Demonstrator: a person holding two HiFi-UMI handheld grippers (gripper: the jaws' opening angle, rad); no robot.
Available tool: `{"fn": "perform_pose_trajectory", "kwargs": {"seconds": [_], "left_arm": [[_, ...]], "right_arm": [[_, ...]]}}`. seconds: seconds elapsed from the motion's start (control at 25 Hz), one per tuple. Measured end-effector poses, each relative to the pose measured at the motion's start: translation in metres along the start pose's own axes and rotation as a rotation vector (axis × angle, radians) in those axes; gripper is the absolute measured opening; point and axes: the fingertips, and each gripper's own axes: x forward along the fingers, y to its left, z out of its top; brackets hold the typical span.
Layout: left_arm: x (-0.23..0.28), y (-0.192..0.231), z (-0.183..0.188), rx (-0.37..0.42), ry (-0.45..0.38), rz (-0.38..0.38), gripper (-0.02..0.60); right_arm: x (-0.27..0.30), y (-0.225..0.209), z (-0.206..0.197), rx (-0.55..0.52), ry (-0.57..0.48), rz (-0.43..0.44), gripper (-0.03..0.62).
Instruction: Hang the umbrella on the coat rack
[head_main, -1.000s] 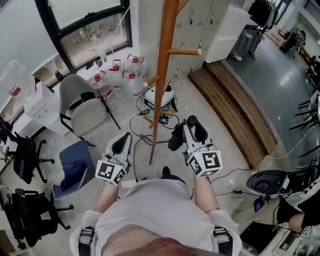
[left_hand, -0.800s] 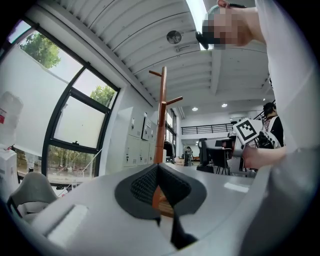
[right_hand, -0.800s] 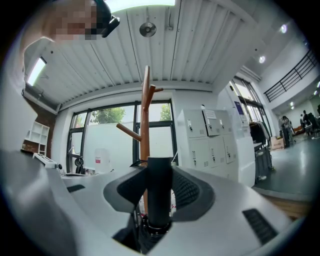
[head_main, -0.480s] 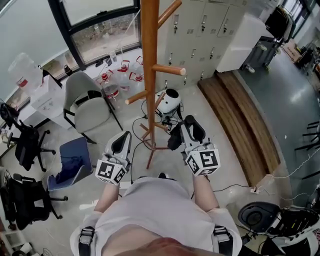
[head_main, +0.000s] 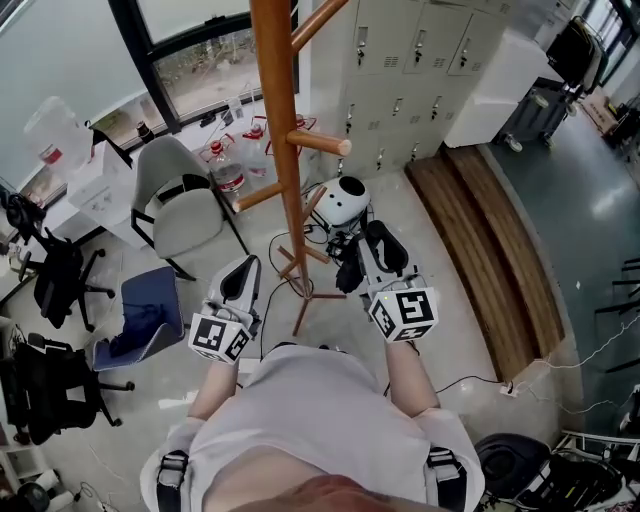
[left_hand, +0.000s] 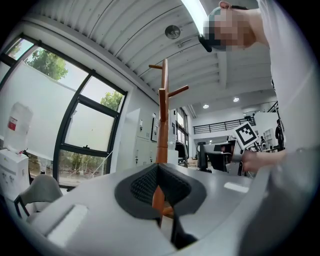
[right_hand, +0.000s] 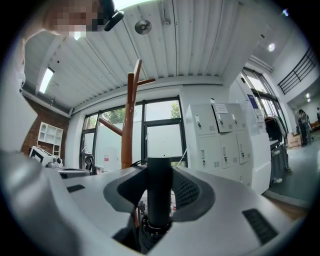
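- At the left of the head view, a grey chair (head_main: 175, 205) stands on the floor below the window.
- Your left hand-held gripper (head_main: 241, 272) sits lower left of centre. In its own view (left_hand: 157, 172) the jaws are narrow: the pads meet at the tips and grip nothing, and only the pole shows through the slit.
- The coat rack (head_main: 280, 150) runs from the centre to the top edge, with pegs jutting right. Its foot stands on the floor, between your two grippers in the frame. It is dead ahead in the left gripper view (left_hand: 163, 120) and left of centre in the right gripper view (right_hand: 129, 125).
- The umbrella (head_main: 349, 272), black and folded, hangs just right of the rack's foot and is on no peg yet. Its handle (right_hand: 159, 210) stands upright between the pads.
- Your right hand-held gripper (head_main: 380, 245) is clamped on that handle (right_hand: 160, 175).
- Grey lockers (head_main: 400, 60) fill the upper right.
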Motion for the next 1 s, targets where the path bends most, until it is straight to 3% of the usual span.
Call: {"fn": "perform_pose_trajectory", "kwargs": {"seconds": [0.64,1.0], "left_arm": [[0.002,0.035,-0.002,-0.019,0.025,-0.041,0.011],[-0.009,0.051,-0.004,-0.033,0.035,0.004,0.011]], "right_arm": [[0.059,-0.024,-0.016,-0.028,0.044,-0.103,0.152],[0.099,-0.047,-0.02,-0.05,0.062,-0.136,0.152]]}}
